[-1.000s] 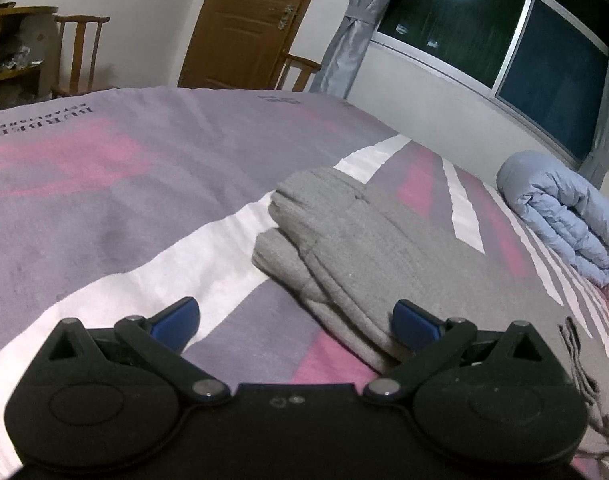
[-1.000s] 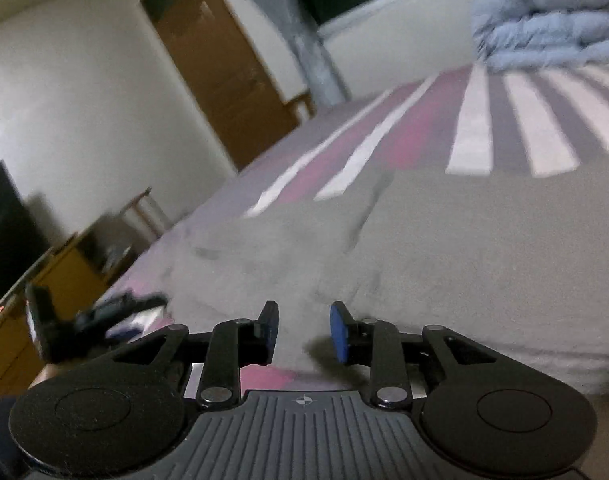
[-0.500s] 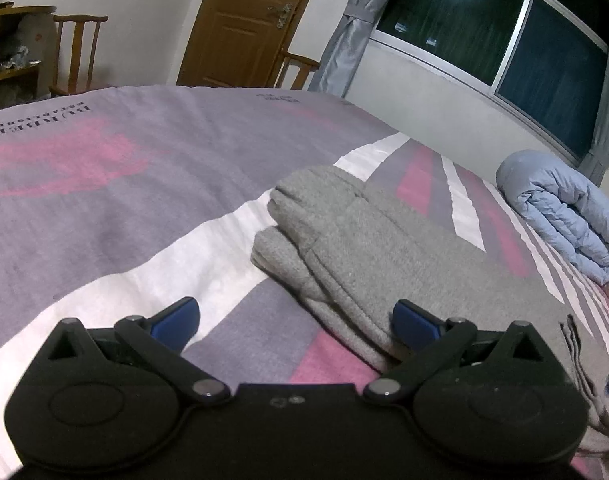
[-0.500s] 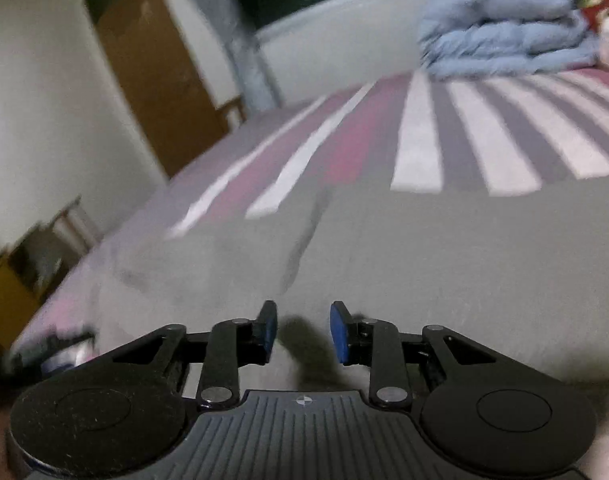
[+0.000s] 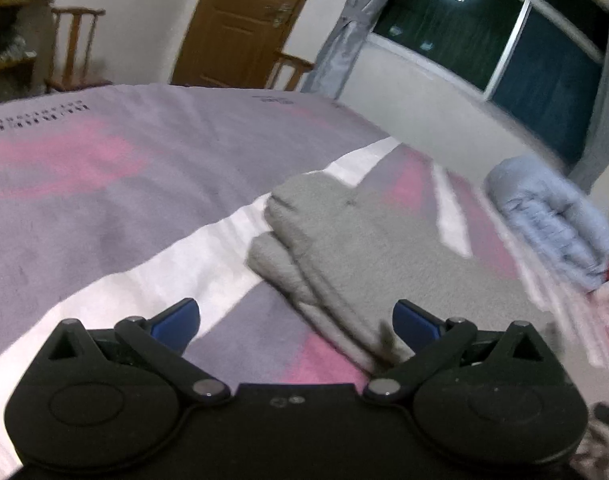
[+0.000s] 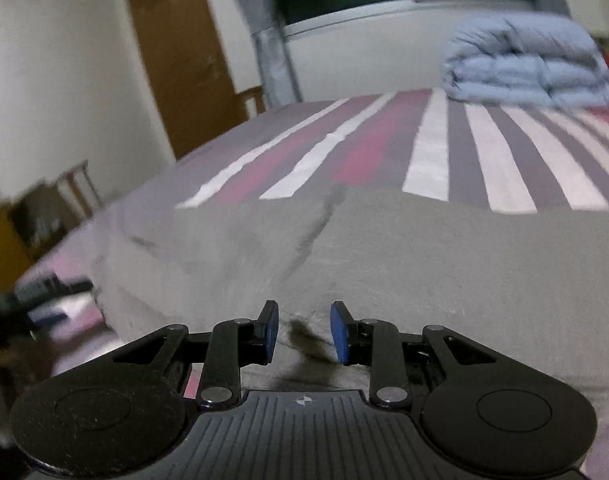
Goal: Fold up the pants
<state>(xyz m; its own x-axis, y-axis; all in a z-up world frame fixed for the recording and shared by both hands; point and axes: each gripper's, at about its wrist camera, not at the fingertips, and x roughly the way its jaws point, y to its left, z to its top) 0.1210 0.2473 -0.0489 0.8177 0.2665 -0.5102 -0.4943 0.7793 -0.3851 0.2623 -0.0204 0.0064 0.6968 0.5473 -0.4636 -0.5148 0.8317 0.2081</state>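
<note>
Soft grey knit fleece pants [image 5: 368, 248] lying on striped bed [image 5: 104, 184], 1 o'clock of wide-open, empty left gripper [image 5: 296, 320]. Right gripper [image 6: 304, 332] fingers narrowly parted over fabric, pinch unclear. Probably light, floppy; grab thick cuff edge.

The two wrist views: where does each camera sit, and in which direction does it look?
Left wrist: behind the open left gripper, low over the bed, facing the pants, door and window; only its fingers show.
Right wrist: behind the right gripper, close above the pants, its narrowly parted fingers at the cloth, facing the duvet.
Shared: pants, bed, duvet, door, window.
</note>
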